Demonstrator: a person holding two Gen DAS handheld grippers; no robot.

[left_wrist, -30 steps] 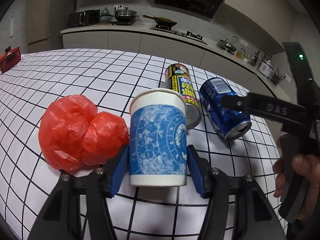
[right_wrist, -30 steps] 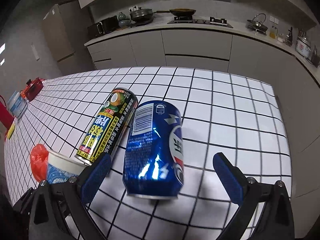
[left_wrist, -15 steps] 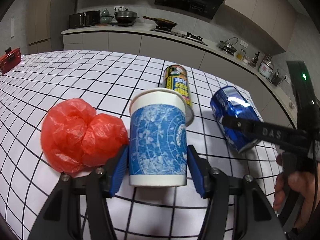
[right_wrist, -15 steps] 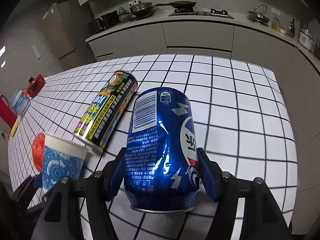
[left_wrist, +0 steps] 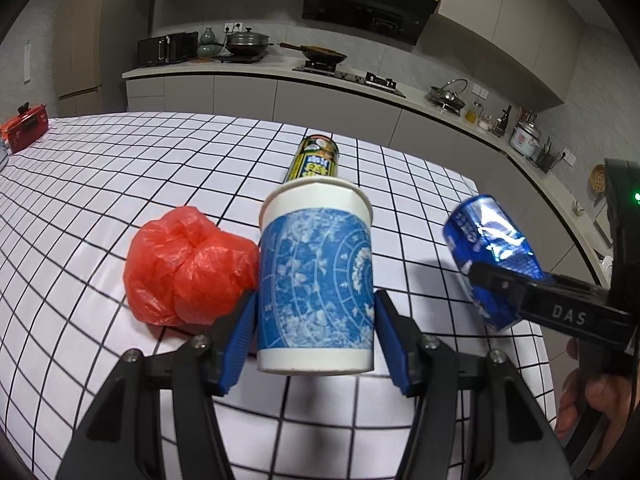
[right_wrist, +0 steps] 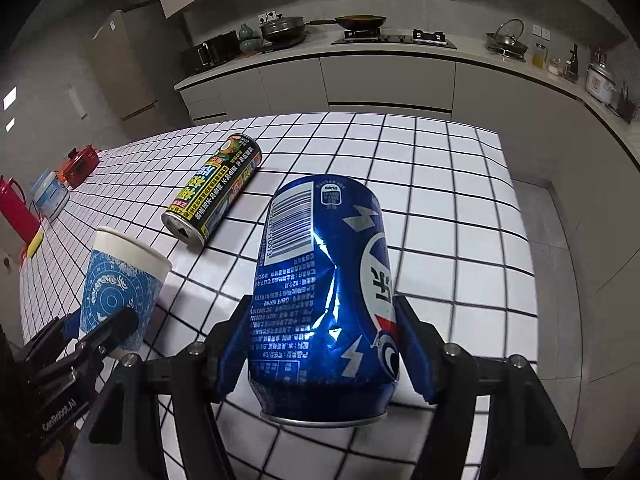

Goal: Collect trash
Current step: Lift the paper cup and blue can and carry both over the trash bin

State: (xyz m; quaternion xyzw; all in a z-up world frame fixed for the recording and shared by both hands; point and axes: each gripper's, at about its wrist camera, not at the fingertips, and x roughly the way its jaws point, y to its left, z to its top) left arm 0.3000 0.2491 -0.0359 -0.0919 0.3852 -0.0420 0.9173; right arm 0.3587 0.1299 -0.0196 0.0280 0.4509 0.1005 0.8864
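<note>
1. The left gripper clamps the blue-patterned paper cup between its blue pads, upright above the checked table.
2. The right gripper grips the dented blue can, lifted near the table's right edge.
3. A yellow-and-black can lies on its side toward the far edge.
4. A crumpled red plastic bag rests on the table just left of the cup.

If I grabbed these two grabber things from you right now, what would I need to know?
Left gripper: shut on the paper cup.
Right gripper: shut on the dented blue can.
On the checked table: the yellow-and-black can on its side, and the red plastic bag.
Done: cup and blue can gripped.
Left: bin both, no bin in view; then collect the other can and bag.
</note>
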